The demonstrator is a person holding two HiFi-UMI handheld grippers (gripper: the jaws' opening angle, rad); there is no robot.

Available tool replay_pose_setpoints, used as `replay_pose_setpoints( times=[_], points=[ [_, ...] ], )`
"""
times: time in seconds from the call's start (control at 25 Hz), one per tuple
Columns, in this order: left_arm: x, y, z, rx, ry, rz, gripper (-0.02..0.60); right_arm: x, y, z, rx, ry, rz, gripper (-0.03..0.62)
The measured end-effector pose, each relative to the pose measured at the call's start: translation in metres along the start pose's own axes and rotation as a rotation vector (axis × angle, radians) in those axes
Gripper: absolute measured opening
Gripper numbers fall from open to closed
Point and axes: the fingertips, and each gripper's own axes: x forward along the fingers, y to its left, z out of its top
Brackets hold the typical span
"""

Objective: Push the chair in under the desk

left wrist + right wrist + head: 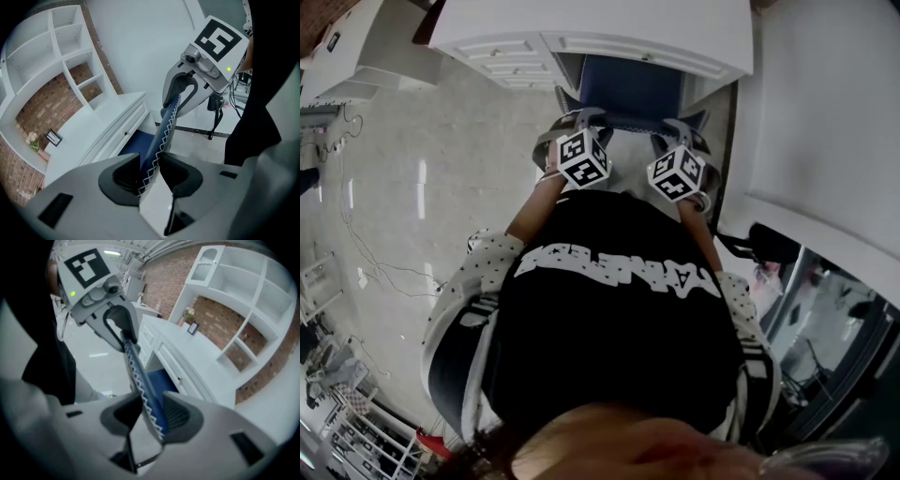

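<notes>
We found the chair [623, 86] standing at twelve o'clock from the operator in the head view, its blue seat already partly beneath the front edge of the white desk [581, 33]. The left gripper [581, 122] and the right gripper [682, 129] were both clamped on the top edge of the backrest [165, 126], a thin blue panel with white zigzag stitching; each gripper view showed that edge pinched between the dark pads. The long axis of the backrest edge ran from nine o'clock to three o'clock, parallel to the desk front, with the left gripper toward the nine o'clock end and the right gripper toward the three o'clock end. Neither hand was clearly nearer the desk. The desk opening lay straight ahead at twelve o'clock from both grips, so we judged that the next move called for an equal, level push from both hands toward twelve o'clock. Uneven force could swing the chair against a drawer unit.
</notes>
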Motion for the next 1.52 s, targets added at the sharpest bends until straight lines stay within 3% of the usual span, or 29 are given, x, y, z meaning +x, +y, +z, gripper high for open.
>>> replay_pose_setpoints(
  times=[1.52],
  points=[
    [0.024,0.082,0.003,0.034,-0.025,-0.006,0.164,0.042,-0.052,0.044,0.025,0.016,-0.035,0.153]
  ],
)
